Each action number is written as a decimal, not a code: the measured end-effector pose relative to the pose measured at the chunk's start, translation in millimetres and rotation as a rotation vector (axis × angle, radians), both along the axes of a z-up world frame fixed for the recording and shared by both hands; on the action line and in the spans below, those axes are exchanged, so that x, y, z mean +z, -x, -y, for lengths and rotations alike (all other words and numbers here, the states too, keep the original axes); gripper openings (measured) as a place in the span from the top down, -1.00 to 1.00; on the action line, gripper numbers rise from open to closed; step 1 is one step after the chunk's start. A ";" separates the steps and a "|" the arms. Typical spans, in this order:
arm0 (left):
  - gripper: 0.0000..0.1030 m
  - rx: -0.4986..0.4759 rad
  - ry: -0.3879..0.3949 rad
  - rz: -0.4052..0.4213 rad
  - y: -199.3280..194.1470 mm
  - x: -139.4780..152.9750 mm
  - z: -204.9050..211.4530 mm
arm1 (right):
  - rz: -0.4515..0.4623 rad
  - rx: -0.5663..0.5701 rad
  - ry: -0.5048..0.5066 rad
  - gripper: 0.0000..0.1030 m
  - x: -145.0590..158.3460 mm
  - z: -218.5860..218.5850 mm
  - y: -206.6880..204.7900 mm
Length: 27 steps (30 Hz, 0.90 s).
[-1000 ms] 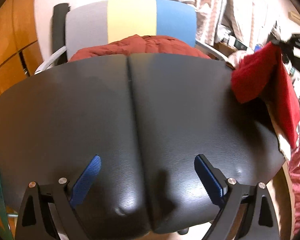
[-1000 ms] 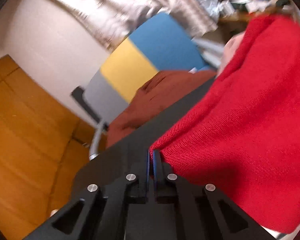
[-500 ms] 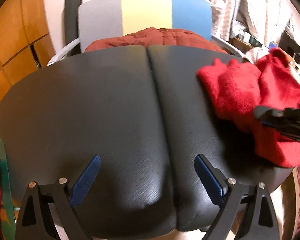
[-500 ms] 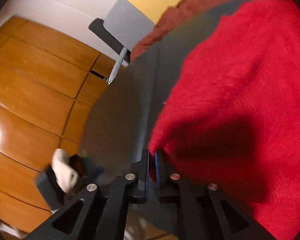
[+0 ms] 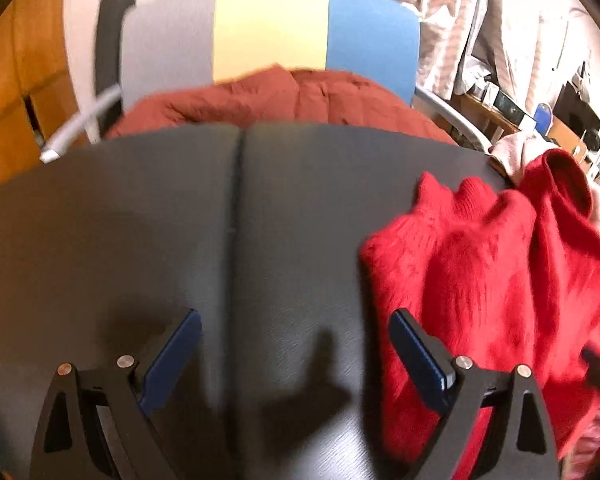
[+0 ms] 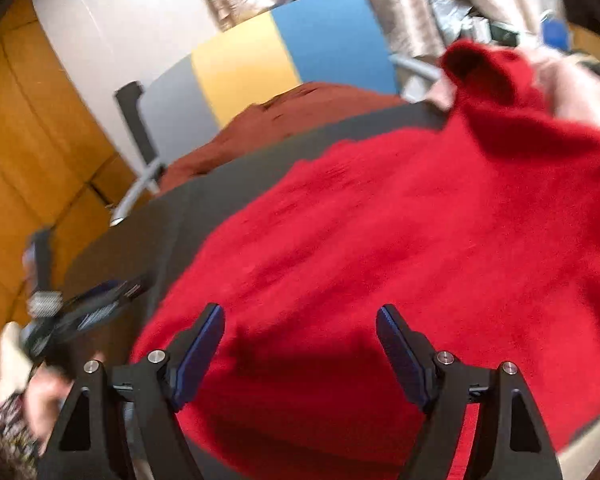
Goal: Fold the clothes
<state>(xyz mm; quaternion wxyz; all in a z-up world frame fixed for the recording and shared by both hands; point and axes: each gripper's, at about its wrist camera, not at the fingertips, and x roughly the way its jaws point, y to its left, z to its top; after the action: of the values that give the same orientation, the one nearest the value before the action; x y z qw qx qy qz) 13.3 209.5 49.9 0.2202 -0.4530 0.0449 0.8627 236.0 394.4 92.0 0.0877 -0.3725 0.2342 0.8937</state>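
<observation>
Sweater (image 6: 400, 240) lay dropped at the surface's (image 5: 140, 220) right side; right gripper (image 6: 300, 344) had released it, both grippers' fingers open, ready for spreading.

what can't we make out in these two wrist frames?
- Red sweater, left wrist view: right part cut off by the frame edge, motion-blurred.
- Sweater's near hem, right wrist view: hidden behind the open right claw.
- Left claw, right wrist view: smeared by blur.

Your left camera looks low across the black seat (image 5: 292, 216) toward the chair back (image 5: 268, 32). Your right one sits close over the red sweater (image 6: 400, 240). Both views share these.
</observation>
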 end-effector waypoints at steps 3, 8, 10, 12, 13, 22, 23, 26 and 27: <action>-0.87 -0.072 -0.030 0.060 7.5 -9.4 -25.8 | 0.040 -0.007 -0.069 -0.64 -14.0 10.5 -4.5; -0.93 -0.147 0.123 0.011 -3.3 -34.5 -63.1 | 0.122 0.026 -0.112 -0.71 -39.8 36.9 -12.6; -0.93 -0.136 0.093 0.012 -4.9 -36.6 -63.3 | 0.125 0.062 -0.185 -0.71 -42.5 46.0 -16.0; -0.81 -0.127 0.078 0.013 -4.9 -34.9 -63.6 | 0.126 0.073 -0.239 -0.71 -46.9 51.5 -20.6; -0.34 -0.129 0.071 0.015 -5.8 -33.4 -63.9 | 0.118 0.066 -0.248 -0.69 -48.0 51.9 -23.0; 0.82 -0.202 -0.077 0.026 -18.6 11.9 -33.2 | 0.028 0.054 -0.177 0.91 -33.9 60.1 -30.7; 0.85 -0.191 -0.097 0.016 -16.8 21.9 -22.7 | 0.016 0.055 -0.165 0.91 -29.9 62.4 -31.3; 0.95 -0.128 -0.135 -0.068 -10.7 62.2 22.6 | -0.020 0.056 -0.126 0.91 -18.1 69.1 -33.1; 0.95 -0.105 -0.147 -0.099 -8.7 76.5 38.8 | -0.029 0.065 -0.108 0.92 -14.3 73.4 -30.9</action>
<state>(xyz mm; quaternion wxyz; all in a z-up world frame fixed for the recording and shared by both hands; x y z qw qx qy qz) 22.0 170.8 126.4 0.2950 -0.3897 0.0159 0.8723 267.0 321.0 77.7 0.0751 -0.3616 0.1747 0.9128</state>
